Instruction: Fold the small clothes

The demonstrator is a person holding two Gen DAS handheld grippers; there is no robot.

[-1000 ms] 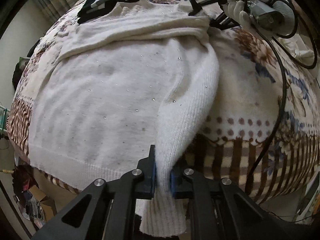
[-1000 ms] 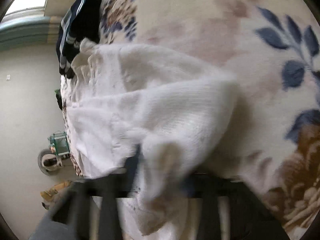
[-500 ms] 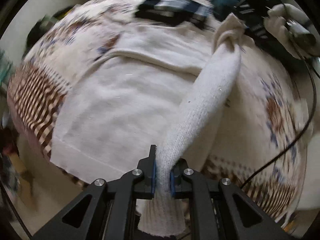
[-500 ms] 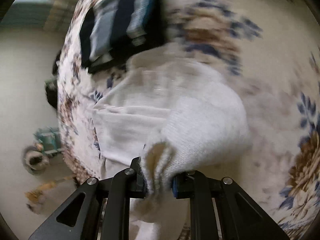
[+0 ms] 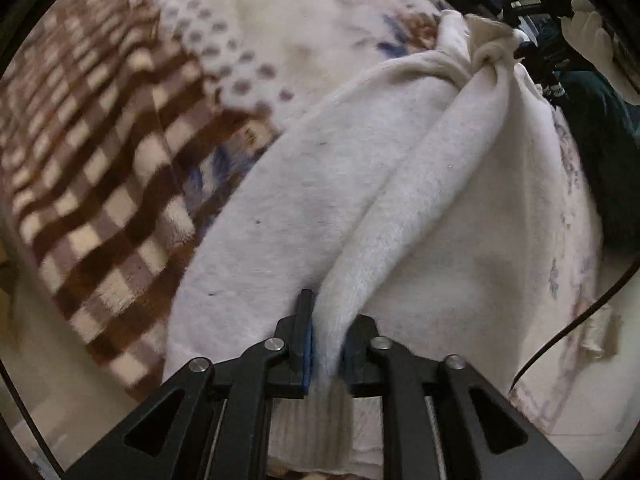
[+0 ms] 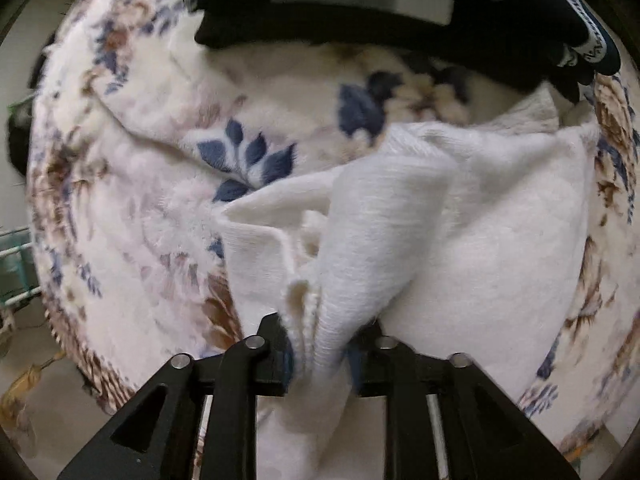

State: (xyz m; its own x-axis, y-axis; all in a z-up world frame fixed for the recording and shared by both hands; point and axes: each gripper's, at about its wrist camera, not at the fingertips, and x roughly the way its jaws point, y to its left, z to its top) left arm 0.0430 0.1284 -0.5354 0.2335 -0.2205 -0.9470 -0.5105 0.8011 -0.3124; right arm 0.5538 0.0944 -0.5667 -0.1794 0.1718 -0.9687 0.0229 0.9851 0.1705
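Observation:
A white knitted sweater (image 5: pixel 400 208) lies on a floral and checked blanket (image 5: pixel 100 168). My left gripper (image 5: pixel 326 344) is shut on a bunched edge of it, and a taut fold runs from there up to the far end. That far end is pinched by my right gripper (image 5: pixel 516 46), held by a white-gloved hand (image 5: pixel 592 36). In the right wrist view the right gripper (image 6: pixel 320 344) is shut on a gathered corner of the sweater (image 6: pixel 460 208), whose folded body spreads over the blanket (image 6: pixel 132 184).
Dark folded clothes with grey and white stripes (image 6: pixel 380 4) lie at the far edge of the blanket. A dark teal garment (image 5: pixel 600 152) sits at the right in the left wrist view. A black cable (image 5: pixel 576 316) hangs at the right. The floor (image 6: pixel 36 420) shows beyond the blanket's edge.
Both grippers have carried the held side of the sweater across its body, folding it over. The checked blanket, earlier covered, now lies bare at the left. Both stayed shut on the fabric.

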